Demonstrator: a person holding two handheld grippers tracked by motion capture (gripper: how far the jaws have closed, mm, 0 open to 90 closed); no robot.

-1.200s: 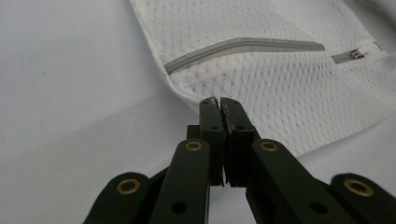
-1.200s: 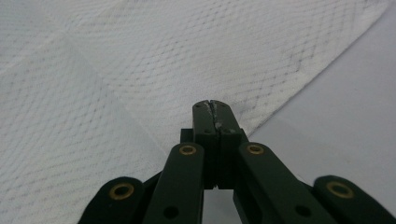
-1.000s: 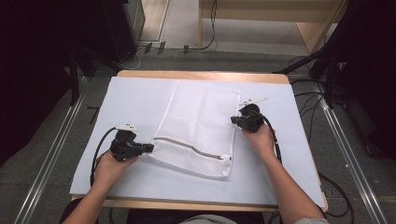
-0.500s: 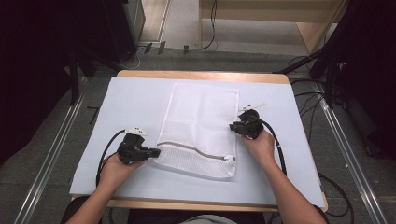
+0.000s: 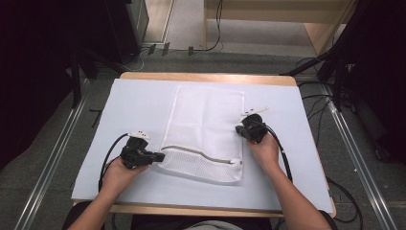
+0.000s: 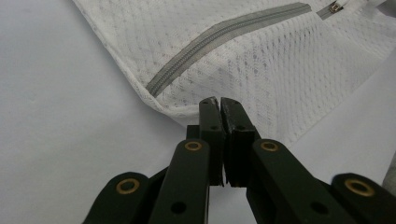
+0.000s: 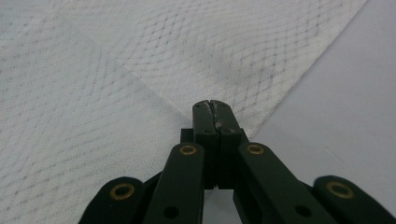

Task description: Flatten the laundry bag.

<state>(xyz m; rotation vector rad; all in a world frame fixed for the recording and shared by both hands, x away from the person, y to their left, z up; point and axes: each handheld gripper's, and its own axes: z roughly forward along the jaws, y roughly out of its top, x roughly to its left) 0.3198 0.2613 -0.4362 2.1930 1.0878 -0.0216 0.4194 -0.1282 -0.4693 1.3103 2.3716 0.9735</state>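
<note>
Mesh bag [image 5: 203, 132] pulled nearer, both tongs pinching its edges, no readable label

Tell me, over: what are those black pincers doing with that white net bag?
Left gripper shut at white mesh zip bag's near-left corner. Right gripper shut at its right edge. Bag flat on white table cover. Nothing obstructing.

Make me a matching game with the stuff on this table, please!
Things:
1. mesh bag
2. zipper
3. left hand-held gripper
4. right hand-held gripper

Places or colours:
A. grey, running along the near end of the bag
B. at the bag's right edge, jaws shut
C. white, lying flat in the middle of the table cover
D. at the bag's near left corner, jaws shut

Pairs: 1-C, 2-A, 3-D, 4-B
</note>
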